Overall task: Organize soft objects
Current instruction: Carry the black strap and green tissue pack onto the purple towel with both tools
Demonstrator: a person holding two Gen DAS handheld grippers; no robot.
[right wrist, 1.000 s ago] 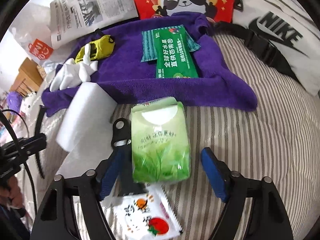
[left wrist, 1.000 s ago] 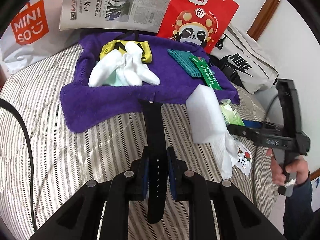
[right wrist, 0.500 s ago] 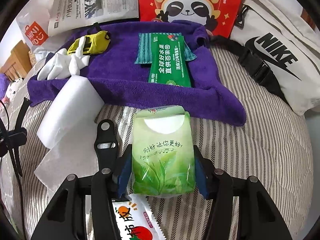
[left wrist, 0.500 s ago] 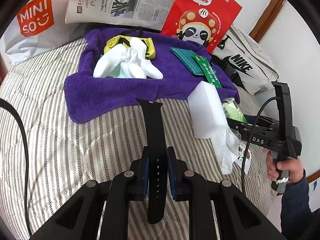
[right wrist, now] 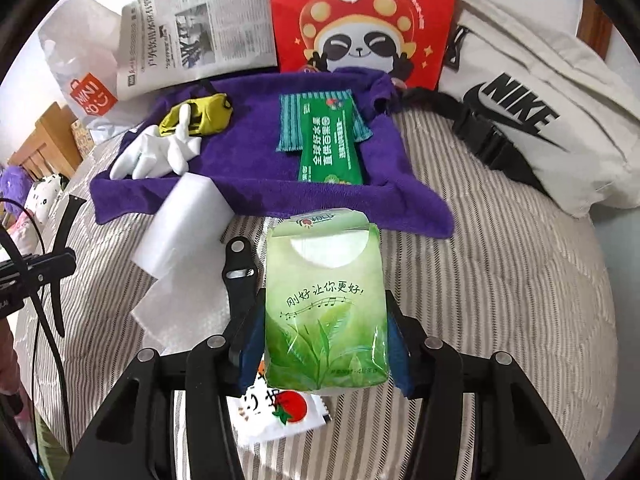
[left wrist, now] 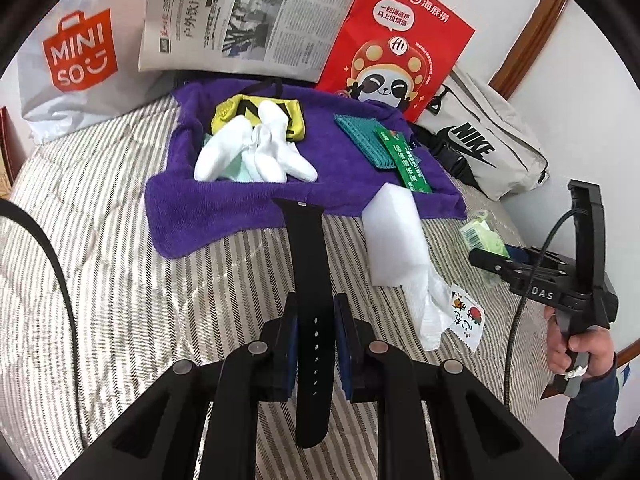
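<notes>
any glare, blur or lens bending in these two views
Left wrist view: fisheye curves the newspaper and wall trim, corners go black, daylight is even, all sharp. Right wrist view: same bending, the tissue pack wrapper shines slightly, the far left edge blurs.

Striped bedding (right wrist: 500, 280) right of purple towel (right wrist: 256, 192) open; foam roll (right wrist: 180, 224) blocks left – bags behind.

There are three bags: one grey (left wrist: 68, 72), one red (left wrist: 396, 40), one white (left wrist: 480, 148). One newspaper (left wrist: 240, 20), one purple towel (left wrist: 240, 204), maybe three white socks (left wrist: 256, 152), two watch straps (left wrist: 308, 280) (right wrist: 238, 272), and one green tissue pack (right wrist: 326, 304).
</notes>
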